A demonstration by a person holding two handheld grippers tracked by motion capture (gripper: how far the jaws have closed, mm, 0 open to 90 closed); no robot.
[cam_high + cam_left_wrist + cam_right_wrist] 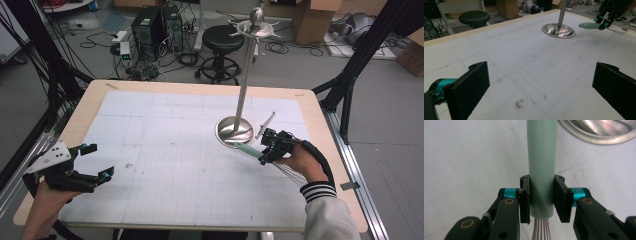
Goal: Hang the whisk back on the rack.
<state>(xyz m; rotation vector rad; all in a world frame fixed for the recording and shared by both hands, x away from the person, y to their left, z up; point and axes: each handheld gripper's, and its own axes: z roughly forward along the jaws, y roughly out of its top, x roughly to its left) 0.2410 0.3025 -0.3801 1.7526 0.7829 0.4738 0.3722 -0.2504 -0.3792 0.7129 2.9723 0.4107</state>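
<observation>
A whisk with a pale green handle point(247, 149) is clamped in my right gripper point(267, 152), at the right of the table. Its handle points toward the round steel base point(235, 132) of a tall metal stand with hooks on top. In the right gripper view the pads press both sides of the handle point(541, 157), and the wires point(541, 231) trail back under the gripper point(541, 200). My left gripper point(99, 161) rests at the front left, jaws wide open with nothing between them point(541, 87). From there the whisk point(587, 25) and stand base point(558, 30) lie far off.
A white gridded mat point(165, 150) covers the wooden table. The stand's pole point(246, 75) rises right of centre. Behind the table are a black stool point(222, 37), computer towers point(150, 27) and cardboard boxes. Black frame struts flank both sides.
</observation>
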